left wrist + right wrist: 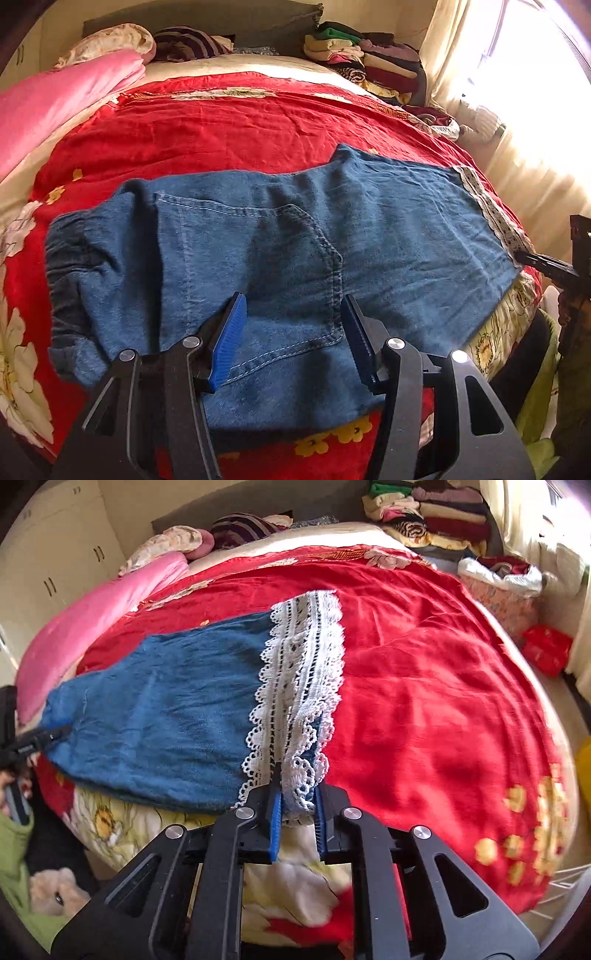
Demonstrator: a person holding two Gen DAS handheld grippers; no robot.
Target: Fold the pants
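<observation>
Blue denim pants [280,243] with a white lace hem [491,210] lie across a red bedspread [221,125], waistband at the left, hem at the right. My left gripper [293,321] is open and hovers over the seat area near a back pocket [295,280]. In the right wrist view the pants [159,709] stretch left and the lace hem [299,675] runs up the middle. My right gripper [298,801] is shut on the near corner of the lace hem. The right gripper's tip also shows in the left wrist view [546,264].
A pink quilt [62,99] lies along the left side of the bed. Stacked folded clothes [373,55] sit at the far right corner. A bright curtained window [528,92] is on the right. Wardrobe doors [55,565] stand at the left.
</observation>
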